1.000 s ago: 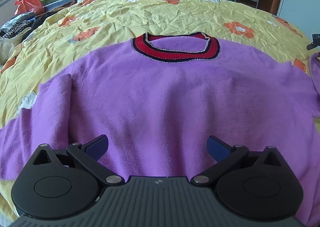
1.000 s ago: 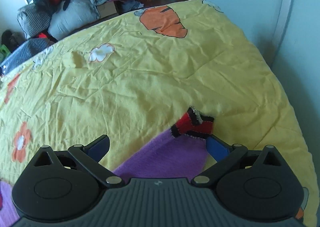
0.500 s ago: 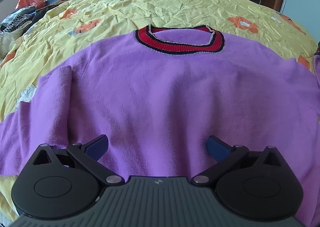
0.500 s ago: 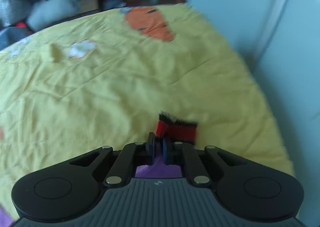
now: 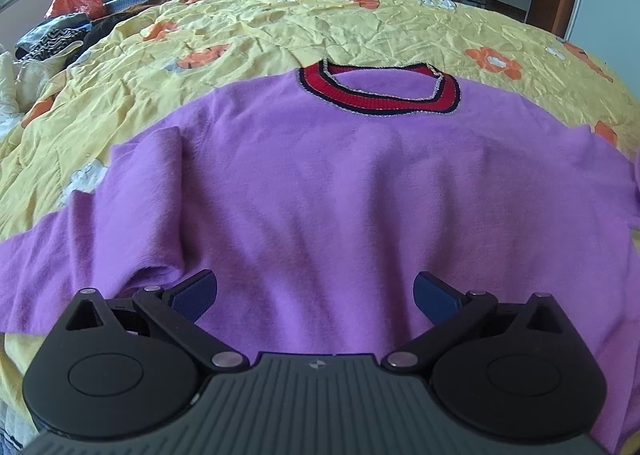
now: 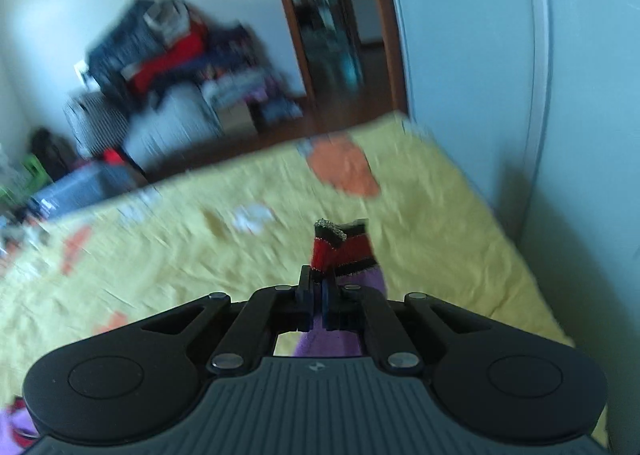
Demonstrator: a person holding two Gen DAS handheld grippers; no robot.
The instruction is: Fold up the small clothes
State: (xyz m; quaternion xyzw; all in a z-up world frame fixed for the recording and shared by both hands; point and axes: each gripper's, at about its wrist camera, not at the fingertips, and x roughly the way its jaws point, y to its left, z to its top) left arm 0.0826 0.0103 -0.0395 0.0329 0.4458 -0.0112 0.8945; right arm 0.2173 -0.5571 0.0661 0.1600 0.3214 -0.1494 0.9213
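A purple sweater (image 5: 328, 191) with a red and black collar (image 5: 380, 91) lies flat on the yellow bedspread (image 5: 280, 27). Its left sleeve (image 5: 132, 195) is folded over on itself. My left gripper (image 5: 316, 295) is open and hovers over the sweater's lower middle. My right gripper (image 6: 318, 295) is shut on the sweater's right sleeve just below its red and black cuff (image 6: 344, 251), and holds it lifted above the bed. The purple sleeve (image 6: 332, 339) hangs down under the jaws. The right wrist view is blurred.
Piles of clothes and bags (image 5: 60, 27) lie along the bed's left and far side. A doorway (image 6: 332, 23) and a pale wall (image 6: 580, 95) stand to the right of the bed. More piled clothes (image 6: 168, 55) stand against the far wall.
My right gripper shut on the sleeve cuff and lifted it off the bed, tilting upward. My left gripper stayed open over the sweater and moved slightly.
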